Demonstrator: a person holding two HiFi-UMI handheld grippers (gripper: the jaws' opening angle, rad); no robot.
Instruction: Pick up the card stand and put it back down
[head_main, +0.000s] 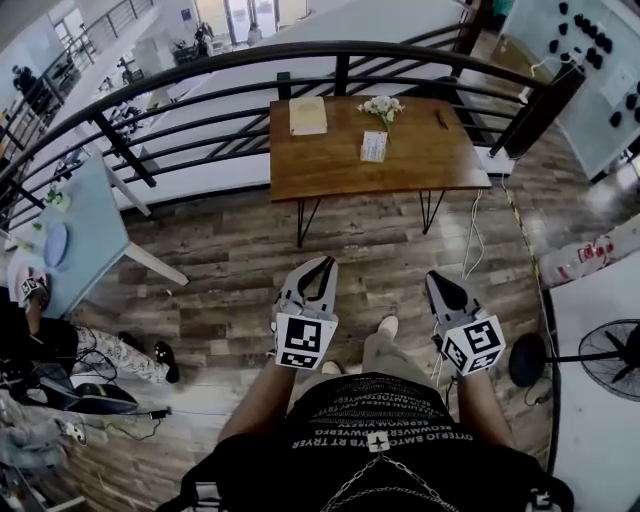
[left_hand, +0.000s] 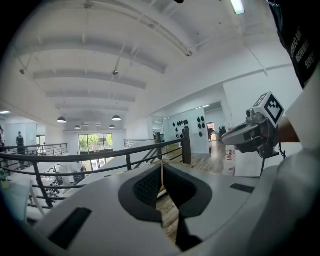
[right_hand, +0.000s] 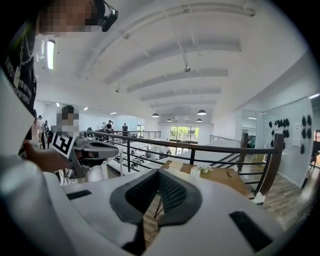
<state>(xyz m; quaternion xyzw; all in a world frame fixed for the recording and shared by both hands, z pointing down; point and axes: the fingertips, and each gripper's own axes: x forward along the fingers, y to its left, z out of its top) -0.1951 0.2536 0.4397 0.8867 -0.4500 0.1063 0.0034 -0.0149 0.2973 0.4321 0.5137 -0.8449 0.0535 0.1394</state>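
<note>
The card stand (head_main: 373, 146) is a small white upright card on the brown wooden table (head_main: 420, 165), just in front of a small bunch of flowers (head_main: 381, 107). In the right gripper view the card stand (right_hand: 196, 172) shows small and far off beyond the jaws. Both grippers are held close to the person's body, well short of the table. My left gripper (head_main: 328, 263) has its tips together with nothing between them; the left gripper view (left_hand: 161, 166) shows the same. My right gripper (head_main: 433, 277) is shut and empty, as its own view (right_hand: 159, 173) also shows.
A tan notebook (head_main: 307, 115) and a pen (head_main: 441, 119) also lie on the table. A black curved railing (head_main: 300, 52) runs behind it. A light blue table (head_main: 90, 235) stands at left, a floor fan (head_main: 612, 360) at right. Wooden floor lies between me and the table.
</note>
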